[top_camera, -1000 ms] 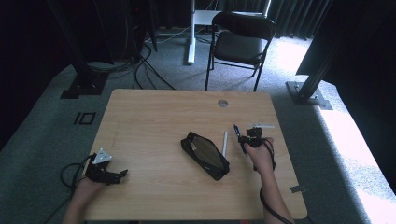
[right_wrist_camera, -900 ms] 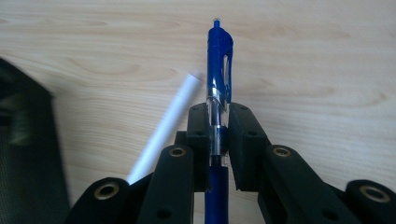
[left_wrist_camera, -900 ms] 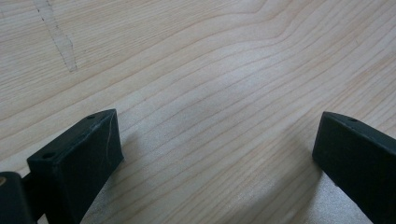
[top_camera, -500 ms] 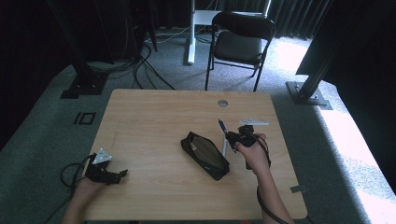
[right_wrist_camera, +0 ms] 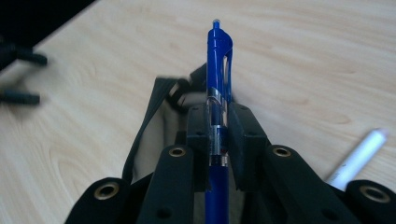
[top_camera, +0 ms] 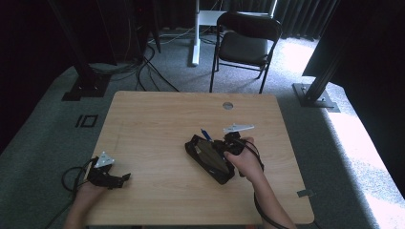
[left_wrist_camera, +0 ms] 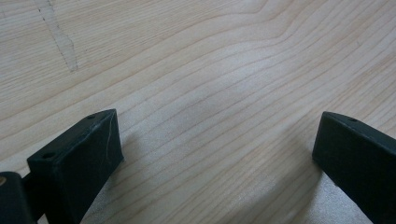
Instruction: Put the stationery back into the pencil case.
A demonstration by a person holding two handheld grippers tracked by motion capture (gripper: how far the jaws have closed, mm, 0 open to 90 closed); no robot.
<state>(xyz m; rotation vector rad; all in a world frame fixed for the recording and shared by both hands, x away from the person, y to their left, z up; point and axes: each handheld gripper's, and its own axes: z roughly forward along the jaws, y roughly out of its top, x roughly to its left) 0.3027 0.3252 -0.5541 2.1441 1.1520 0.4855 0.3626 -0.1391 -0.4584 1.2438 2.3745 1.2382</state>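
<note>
The table [top_camera: 157, 119] holds a black pencil case [top_camera: 210, 159], and it lies open near the middle. The right gripper [top_camera: 220, 143] is closed tight on a blue pen [right_wrist_camera: 218, 93] and holds it just above the case's open mouth. So the pen is picked up, but it is not in the case yet. A white pen [right_wrist_camera: 359, 156] lies on the table beside the case, so that one looks left to do. The left gripper [top_camera: 112, 179] rests at the table's near edge, jaws wide apart with nothing in them.
</note>
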